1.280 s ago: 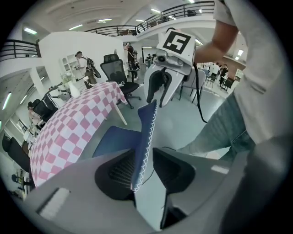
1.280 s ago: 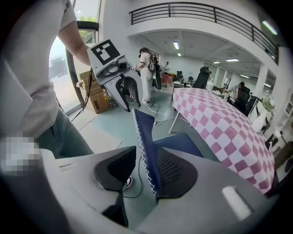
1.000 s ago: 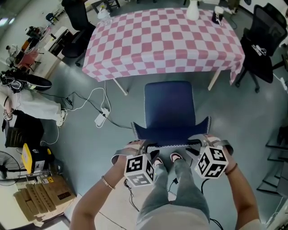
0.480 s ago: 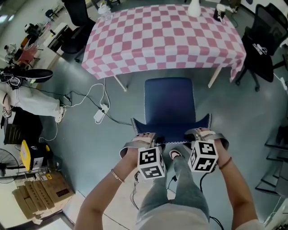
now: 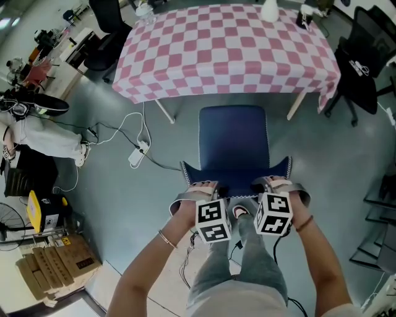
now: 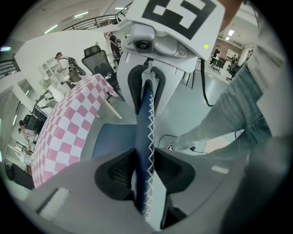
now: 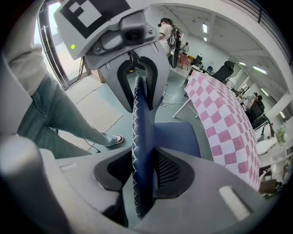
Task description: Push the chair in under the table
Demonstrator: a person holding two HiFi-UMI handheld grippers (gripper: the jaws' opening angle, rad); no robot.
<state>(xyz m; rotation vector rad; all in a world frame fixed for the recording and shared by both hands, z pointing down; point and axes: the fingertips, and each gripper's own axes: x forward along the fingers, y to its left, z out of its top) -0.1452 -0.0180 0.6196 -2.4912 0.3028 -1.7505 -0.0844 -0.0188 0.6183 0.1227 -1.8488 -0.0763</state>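
So the chair [image 5: 233, 139] is out on the grey floor [image 5: 124, 204], square-on to the near edge of the desk [image 5: 229, 43]. It's about midway along that edge, between the two desk legs you can see. The seat's front comes up close to the hem of the pink-and-white checked cloth [image 5: 154, 93], but the seat isn't under the desk, the whole blue seat is in the open. The backrest [image 5: 238, 181] is on the person's side. They're standing right behind it, jeans [image 5: 247, 263] showing just behind the chair.

Both claws are on the top edge of the backrest, pointing steeply down. The left claw [image 6: 144, 162] is clamped on it toward its left end. The thin blue panel with the white zigzag stitching runs right between the two black pads, and both pads sit up against it. The right claw [image 7: 144, 167] is the same deal toward the right end, pads closed onto the panel from either side. Each claw's camera also catches the other claw further along the same edge, straddling it too.

Other stuff: a white power strip [image 5: 137, 156] with a looping cable lies on the floor off the desk's near-left corner, well apart from the chair. A black office chair [image 5: 356, 71] stands off the desk's right end. There's a white bottle-ish thing [image 5: 269, 11] at the desk's far edge, too small to say more. Cardboard boxes [image 5: 55, 266] sit on the floor off to the person's left.
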